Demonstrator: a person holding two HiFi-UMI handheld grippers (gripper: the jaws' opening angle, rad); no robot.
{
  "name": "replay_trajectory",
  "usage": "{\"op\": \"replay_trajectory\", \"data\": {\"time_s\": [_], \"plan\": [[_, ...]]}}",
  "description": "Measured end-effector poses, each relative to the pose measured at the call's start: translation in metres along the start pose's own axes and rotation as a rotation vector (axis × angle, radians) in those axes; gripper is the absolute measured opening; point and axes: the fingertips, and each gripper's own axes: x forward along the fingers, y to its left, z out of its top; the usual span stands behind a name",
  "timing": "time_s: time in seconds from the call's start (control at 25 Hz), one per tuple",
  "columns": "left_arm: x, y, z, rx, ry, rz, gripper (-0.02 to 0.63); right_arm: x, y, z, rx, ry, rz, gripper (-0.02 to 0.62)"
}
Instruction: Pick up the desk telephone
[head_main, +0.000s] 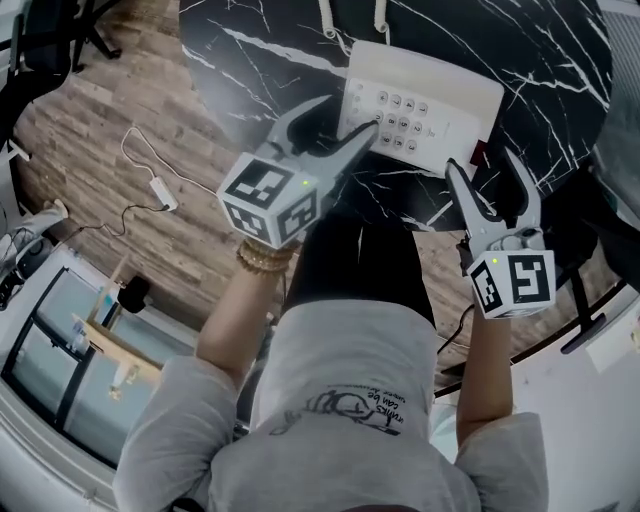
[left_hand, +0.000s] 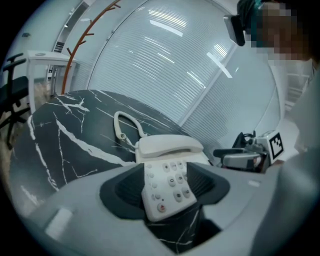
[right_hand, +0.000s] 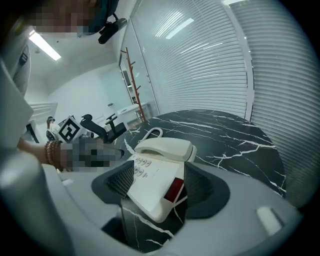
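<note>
- Our left gripper (head_main: 340, 113) and right gripper (head_main: 482, 165), jaws spread, straddle near corners of the phone (head_main: 425, 95), pinching nothing.
- An uneven squeeze could tip it and spill the handset (left_hand: 170, 145).

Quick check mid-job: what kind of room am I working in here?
Most likely an office or meeting room: a desk telephone on a black marble-look table, slatted window blinds behind it, and an office chair off to the side.
</note>
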Motion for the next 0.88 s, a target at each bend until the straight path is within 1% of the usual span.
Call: {"op": "replay_trajectory", "data": {"time_s": [0.12, 0.24, 0.28, 0.36, 0.4, 0.56, 0.76, 0.88], "plan": [[0.008, 0.007, -0.007, -0.011, 0.025, 0.003, 0.296, 0.010, -0.004, -0.009, 0.016, 0.015, 0.004, 0.307], [0.016, 0.009, -0.015, -0.023, 0.058, -0.014, 0.310, 0.018, -0.008, -0.014, 0.027, 0.022, -0.003, 0.316], [0.019, 0.009, -0.017, -0.028, 0.064, -0.017, 0.311, 0.020, -0.010, -0.015, 0.028, 0.022, -0.009, 0.307], [0.023, 0.010, -0.018, -0.041, 0.070, -0.017, 0.319, 0.023, -0.014, -0.019, 0.035, 0.032, -0.015, 0.322], [0.025, 0.011, -0.019, -0.046, 0.076, -0.016, 0.328, 0.025, -0.015, -0.021, 0.041, 0.038, -0.015, 0.336], [0.033, 0.011, -0.026, -0.049, 0.112, -0.013, 0.364, 0.032, -0.018, -0.028, 0.064, 0.046, -0.013, 0.341], [0.038, 0.013, -0.030, -0.028, 0.128, 0.006, 0.364, 0.041, -0.022, -0.038, 0.096, 0.059, -0.004, 0.342], [0.038, 0.014, -0.031, -0.022, 0.121, 0.020, 0.350, 0.043, -0.023, -0.042, 0.127, 0.050, 0.000, 0.344]]}}
